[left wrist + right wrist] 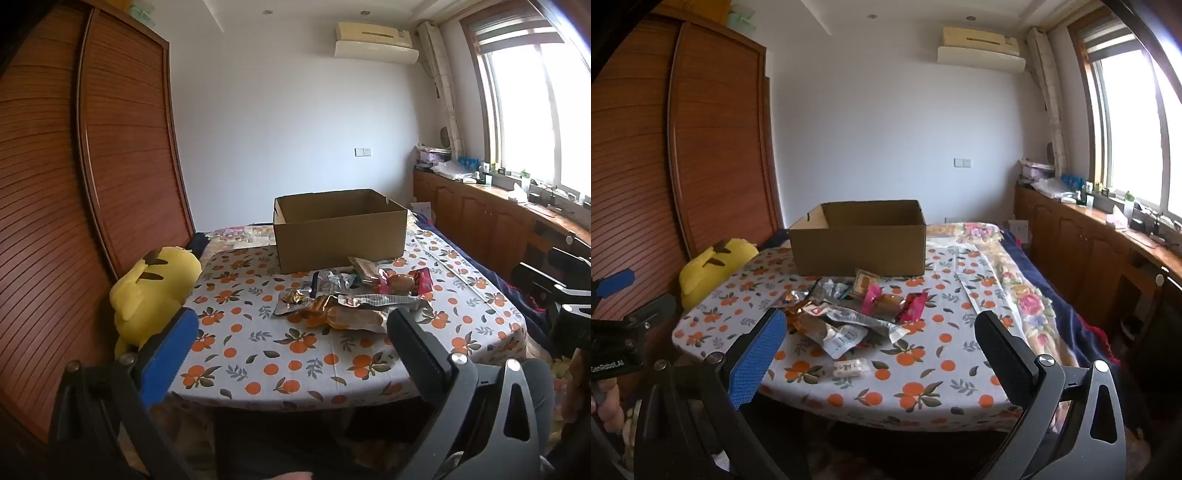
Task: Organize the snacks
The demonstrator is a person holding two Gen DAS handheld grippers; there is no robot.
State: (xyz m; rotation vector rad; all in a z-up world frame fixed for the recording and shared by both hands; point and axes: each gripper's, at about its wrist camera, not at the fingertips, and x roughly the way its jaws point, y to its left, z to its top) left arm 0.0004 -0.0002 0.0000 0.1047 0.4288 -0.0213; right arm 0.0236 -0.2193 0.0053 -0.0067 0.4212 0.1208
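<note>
A pile of snack packets [351, 299] lies on a table with an orange-print cloth [258, 354], in front of an open cardboard box [340, 236]. The pile [849, 314] and box [858, 243] also show in the right wrist view, with a small white packet [850, 368] lying apart near the table's front edge. My left gripper [291, 332] is open and empty, held short of the table's near edge. My right gripper [879, 332] is open and empty, also short of the table edge, to the right of the left one.
A yellow plush toy [151, 291] sits at the table's left side against a wooden wardrobe [74, 184]. A bed with a floral cover [1015, 288] lies right of the table. Low wooden cabinets [1089, 243] run under the window.
</note>
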